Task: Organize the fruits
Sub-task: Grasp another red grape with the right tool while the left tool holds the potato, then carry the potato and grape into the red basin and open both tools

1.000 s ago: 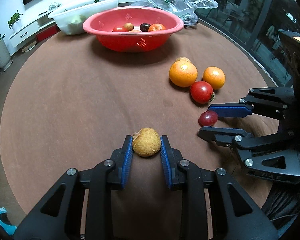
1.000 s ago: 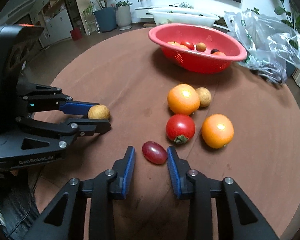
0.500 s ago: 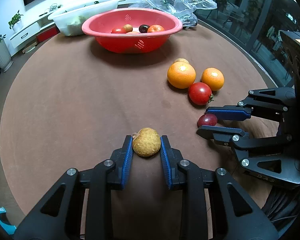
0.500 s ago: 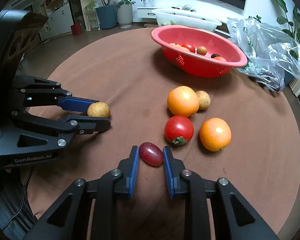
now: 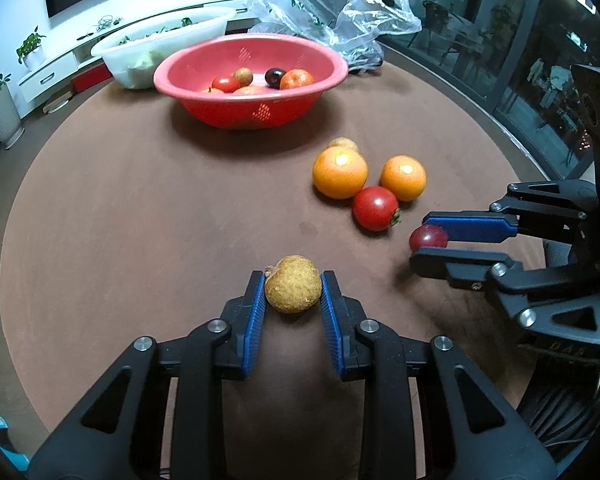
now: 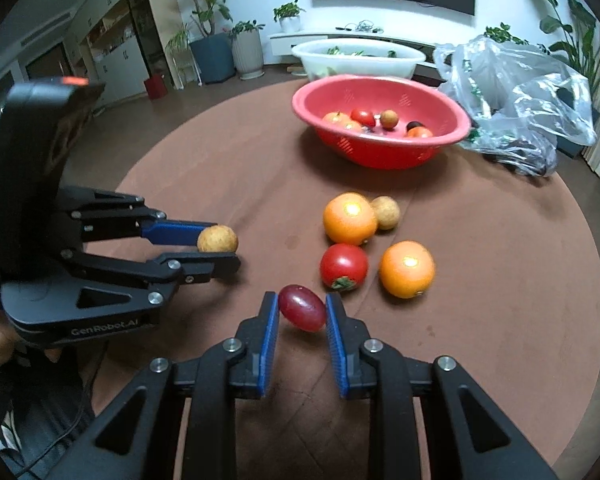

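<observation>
1. My left claw (image 5: 293, 286) is clenched on a longan (image 5: 293, 284), over the table (image 5: 140, 220).
2. My right claw (image 6: 302, 312) grips a grape (image 6: 302, 313).
3. Oranges (image 6: 350, 218) and a tomato (image 6: 343, 267) lie at one o'clock of the grape.
4. The basket (image 6: 380, 152) sits at twelve o'clock.

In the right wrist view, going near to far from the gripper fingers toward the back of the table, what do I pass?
Red grape → red tomato → larger orange → red basket → white tub.
</observation>
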### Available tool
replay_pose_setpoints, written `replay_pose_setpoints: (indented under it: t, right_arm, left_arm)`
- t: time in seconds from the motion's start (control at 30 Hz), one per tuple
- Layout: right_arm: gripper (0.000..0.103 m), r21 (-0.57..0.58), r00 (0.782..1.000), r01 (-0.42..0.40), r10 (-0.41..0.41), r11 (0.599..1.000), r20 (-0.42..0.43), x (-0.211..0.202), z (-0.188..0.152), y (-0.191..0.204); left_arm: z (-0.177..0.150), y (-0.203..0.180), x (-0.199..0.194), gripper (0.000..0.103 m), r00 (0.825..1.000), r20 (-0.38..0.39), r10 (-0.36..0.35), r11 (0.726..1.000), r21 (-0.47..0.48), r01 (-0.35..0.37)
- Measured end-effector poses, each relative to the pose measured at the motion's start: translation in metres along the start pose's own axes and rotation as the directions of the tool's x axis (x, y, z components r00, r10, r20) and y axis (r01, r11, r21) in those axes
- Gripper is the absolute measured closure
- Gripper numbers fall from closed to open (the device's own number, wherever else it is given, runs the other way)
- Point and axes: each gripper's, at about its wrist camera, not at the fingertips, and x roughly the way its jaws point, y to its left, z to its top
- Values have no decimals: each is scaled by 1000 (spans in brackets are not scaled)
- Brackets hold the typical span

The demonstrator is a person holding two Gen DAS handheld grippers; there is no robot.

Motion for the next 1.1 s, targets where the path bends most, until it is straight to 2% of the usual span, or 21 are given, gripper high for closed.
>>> replay_pose_setpoints:
  t: [0.17,0.33,0.57,0.67,0.87,1.1]
  right_arm:
    - [77,53,999,-3,1,999,39,-18,6,-21]
    - [77,121,997,11,-20,993,75,-31,21,-58]
    - [77,154,988,26,-49,988,148,-42,72,-98]
    - [77,153,985,1,-27,988,172,-40,103,-109]
    - [77,142,990,-23,4,990,138,8,155,-120]
    - [77,111,998,2,-8,994,56,62,173,-118]
  left_arm:
    - [13,0,-6,77,1000,31,-5,1000,-8,5]
    - [45,7,-15,77,996,88,11,1000,-10,-10]
    - [109,25,-15,77,986,159,39,999,-22,-36]
    - [141,32,-7,77,983,175,60,998,-15,-58]
    - [177,37,31,77,985,152,81,996,10,-83]
    - [180,36,76,77,991,114,70,997,9,-72]
